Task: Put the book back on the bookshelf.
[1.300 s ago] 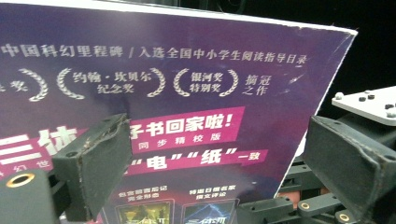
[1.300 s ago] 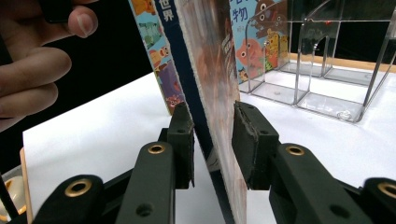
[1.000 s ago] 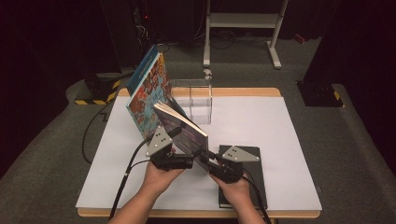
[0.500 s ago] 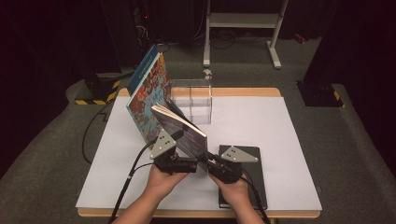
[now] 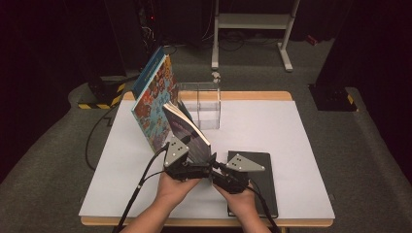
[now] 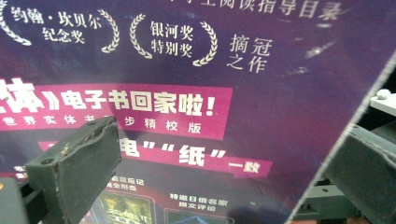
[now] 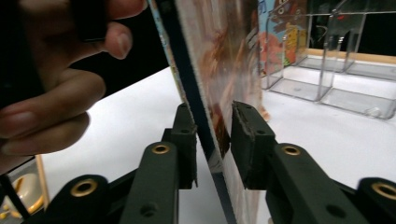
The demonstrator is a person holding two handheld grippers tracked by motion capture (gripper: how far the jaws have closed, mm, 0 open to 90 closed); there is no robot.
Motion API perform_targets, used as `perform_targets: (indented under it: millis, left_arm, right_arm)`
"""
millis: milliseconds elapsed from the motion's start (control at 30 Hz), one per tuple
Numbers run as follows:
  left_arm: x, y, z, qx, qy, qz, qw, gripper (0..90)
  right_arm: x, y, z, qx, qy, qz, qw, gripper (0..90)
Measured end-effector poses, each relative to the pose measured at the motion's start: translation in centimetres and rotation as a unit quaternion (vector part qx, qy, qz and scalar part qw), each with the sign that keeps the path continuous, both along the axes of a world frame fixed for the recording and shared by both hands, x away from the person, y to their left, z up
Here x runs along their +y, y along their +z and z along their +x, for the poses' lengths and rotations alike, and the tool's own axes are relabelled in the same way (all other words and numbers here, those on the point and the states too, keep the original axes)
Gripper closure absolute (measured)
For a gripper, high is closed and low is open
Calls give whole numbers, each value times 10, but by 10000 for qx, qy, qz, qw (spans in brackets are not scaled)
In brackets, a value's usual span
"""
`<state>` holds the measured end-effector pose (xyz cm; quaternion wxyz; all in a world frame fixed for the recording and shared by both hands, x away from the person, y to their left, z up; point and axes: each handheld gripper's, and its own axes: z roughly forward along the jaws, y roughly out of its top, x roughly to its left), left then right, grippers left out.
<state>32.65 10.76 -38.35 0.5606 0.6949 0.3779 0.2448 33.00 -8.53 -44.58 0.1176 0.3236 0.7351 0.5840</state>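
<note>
The right gripper [image 7: 212, 140] has its two black jaws closed narrow on the lower edge of the purple paperback [image 7: 210, 70], one pad on each cover. The left gripper [image 6: 224, 172] holds its jaws wide, the book's back cover [image 6: 196, 93] spanning between them; whether they touch it I cannot tell. From above, the paperback [image 5: 187, 133] stands tilted over the white table [image 5: 272, 131], near a large colourful picture book [image 5: 153, 104], a clear acrylic holder [image 5: 204, 104] and a black notebook [image 5: 260, 187].
</note>
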Motion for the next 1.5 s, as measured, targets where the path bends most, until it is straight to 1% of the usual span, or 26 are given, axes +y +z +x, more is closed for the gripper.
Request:
perform_targets:
  millis: [100, 233, 300, 367, 467, 500, 567, 633, 700, 833, 900, 933, 1000, 1033, 1133, 1300, 1500]
  left_arm:
    - [2, -1, 0, 4, 38, -6, 10000, 5]
    - [5, -4, 2, 98, 9, 21, 9999, 5]
    - [6, -4, 5, 149, -72, 29, 9999, 5]
    - [6, -4, 6, 172, -133, 99, 9997, 5]
    - [7, -5, 8, 288, -347, 100, 9989, 25]
    - [8, -6, 8, 267, -339, 136, 9990, 36]
    - [9, -5, 8, 200, -321, 143, 9992, 56]
    - [11, -4, 8, 130, -271, 182, 9994, 74]
    - [13, -4, 8, 131, -258, 201, 9994, 88]
    - [17, -3, 7, 42, -257, 313, 9992, 135]
    - [16, -3, 7, -36, -224, 499, 9985, 161]
    - [16, -3, 7, -42, -238, 600, 9979, 168]
    - [16, -4, 7, -57, -220, 707, 9972, 187]
    - [17, -4, 7, -70, -203, 727, 9971, 196]
    - [22, -3, 7, -39, -152, 597, 9981, 230]
    - [26, -3, 5, -113, -180, 604, 9979, 310]
    - [29, -3, 4, -146, -193, 639, 9977, 321]
  right_arm:
    - [0, 0, -2, 125, 127, 17, 9998, 662]
    - [-1, -2, -9, 143, 264, -70, 9995, 663]
    - [-2, -2, -10, 146, 292, -62, 9994, 670]
    - [-1, -2, -9, 150, 294, -59, 9994, 679]
    - [1, -2, -8, 161, 333, -22, 9993, 685]
    - [2, -2, -8, 163, 340, -18, 9993, 688]
    - [5, -2, -7, 192, 400, 0, 9990, 686]
    - [8, -1, -8, 166, 407, -39, 9990, 680]
    - [10, -1, -7, 170, 435, -42, 9989, 670]
    - [13, -1, -7, 185, 461, -3, 9988, 652]
    - [14, -1, -6, 208, 478, 36, 9986, 649]
    - [15, -1, -6, 211, 491, 38, 9986, 649]
    - [18, -1, -7, 216, 505, 47, 9985, 646]
    - [19, -1, -7, 203, 517, 34, 9985, 644]
    - [23, -1, -6, 197, 554, 7, 9983, 632]
    - [27, -1, -5, 191, 612, -8, 9979, 621]
    - [25, -3, -8, 239, 633, -66, 9977, 593]
